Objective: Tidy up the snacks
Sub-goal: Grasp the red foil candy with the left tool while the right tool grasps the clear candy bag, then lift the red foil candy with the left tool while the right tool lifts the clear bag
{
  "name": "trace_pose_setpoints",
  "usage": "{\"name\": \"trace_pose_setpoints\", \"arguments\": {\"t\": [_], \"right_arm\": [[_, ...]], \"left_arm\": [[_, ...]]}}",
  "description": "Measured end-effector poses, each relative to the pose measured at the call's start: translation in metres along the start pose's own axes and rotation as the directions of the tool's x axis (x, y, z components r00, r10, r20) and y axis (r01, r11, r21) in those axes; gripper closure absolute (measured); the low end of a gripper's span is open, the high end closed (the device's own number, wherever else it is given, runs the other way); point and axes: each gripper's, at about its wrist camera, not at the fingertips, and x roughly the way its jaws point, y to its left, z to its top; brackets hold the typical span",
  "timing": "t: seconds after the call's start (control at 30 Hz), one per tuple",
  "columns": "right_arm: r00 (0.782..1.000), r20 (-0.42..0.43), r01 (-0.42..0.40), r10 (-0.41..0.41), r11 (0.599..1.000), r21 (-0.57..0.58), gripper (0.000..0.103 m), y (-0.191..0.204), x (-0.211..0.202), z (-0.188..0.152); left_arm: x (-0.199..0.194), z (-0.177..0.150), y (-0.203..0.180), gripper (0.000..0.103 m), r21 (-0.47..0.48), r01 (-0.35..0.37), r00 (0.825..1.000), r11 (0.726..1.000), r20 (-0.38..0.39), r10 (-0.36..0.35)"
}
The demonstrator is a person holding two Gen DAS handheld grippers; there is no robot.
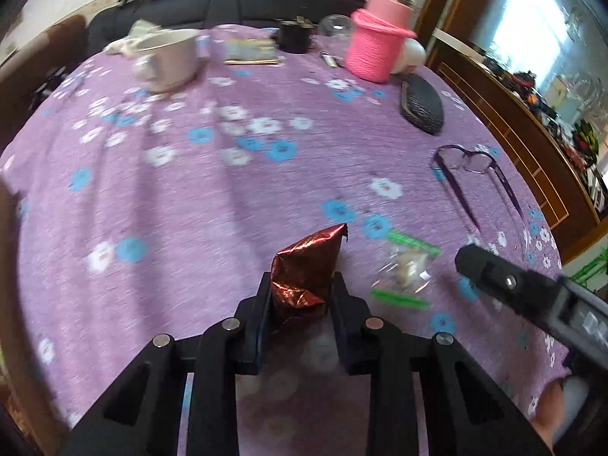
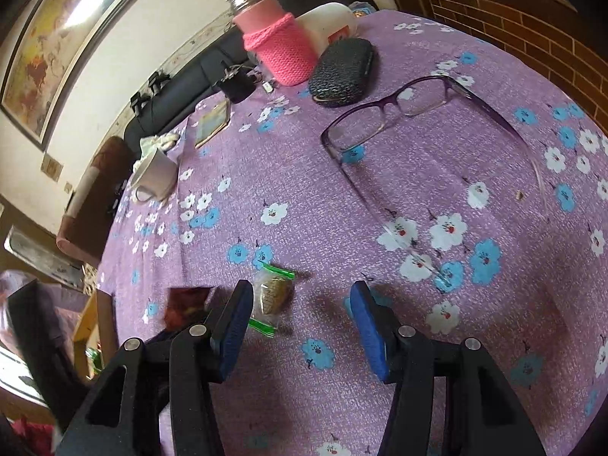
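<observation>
My left gripper (image 1: 302,285) is shut on a crumpled red-brown foil snack packet (image 1: 307,273) and holds it just above the purple flowered tablecloth (image 1: 190,197). A clear-wrapped snack with green ends (image 1: 404,266) lies on the cloth just right of it. In the right wrist view the same clear snack (image 2: 273,294) lies by my left fingertip, and the foil packet (image 2: 186,304) shows at the far left. My right gripper (image 2: 302,298) is open and empty above the cloth; it also shows in the left wrist view (image 1: 490,269), where its jaws cannot be made out.
Purple glasses (image 2: 383,114) lie open ahead of the right gripper. A dark glasses case (image 2: 342,72), a pink knitted jar (image 2: 281,49), a white mug (image 2: 155,174), a small book (image 2: 212,121) and a black pot (image 1: 294,36) stand at the far side. A wooden cabinet (image 1: 513,125) is to the right.
</observation>
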Motion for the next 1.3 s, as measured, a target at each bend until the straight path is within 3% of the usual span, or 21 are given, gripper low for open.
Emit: {"name": "trace_pose_setpoints", "arguments": {"t": [0.3,0.33,0.4,0.47,0.87,1.3], "right_arm": [[0.997,0.014,0.073,-0.072,0.980,-0.186,0.047,0.040,0.034,-0.009],[0.995,0.028,0.100,-0.096,0.973,-0.209,0.049,0.044,0.037,-0.010],[0.984,0.064,0.177,-0.165,0.946,-0.273,0.065,0.053,0.041,-0.014],[0.977,0.080,0.213,-0.198,0.926,-0.310,0.071,0.057,0.042,-0.018],[0.989,0.096,0.136,-0.112,0.941,-0.308,0.074,0.059,0.007,-0.033],[0.992,0.084,0.114,-0.092,0.946,-0.304,0.074,0.063,0.005,-0.037]], "left_arm": [[-0.027,-0.009,0.032,0.076,-0.046,-0.077,0.989,0.996,0.122,0.082],[-0.027,-0.009,0.033,0.076,-0.045,-0.083,0.988,0.995,0.130,0.089],[-0.028,-0.010,0.033,0.076,-0.039,-0.093,0.985,0.995,0.139,0.098],[-0.030,-0.009,0.034,0.076,-0.039,-0.087,0.985,0.995,0.147,0.092],[-0.044,-0.009,0.031,0.076,-0.039,-0.073,0.980,0.997,0.185,0.079],[-0.044,-0.009,0.031,0.076,-0.040,-0.078,0.978,0.996,0.190,0.084]]}}
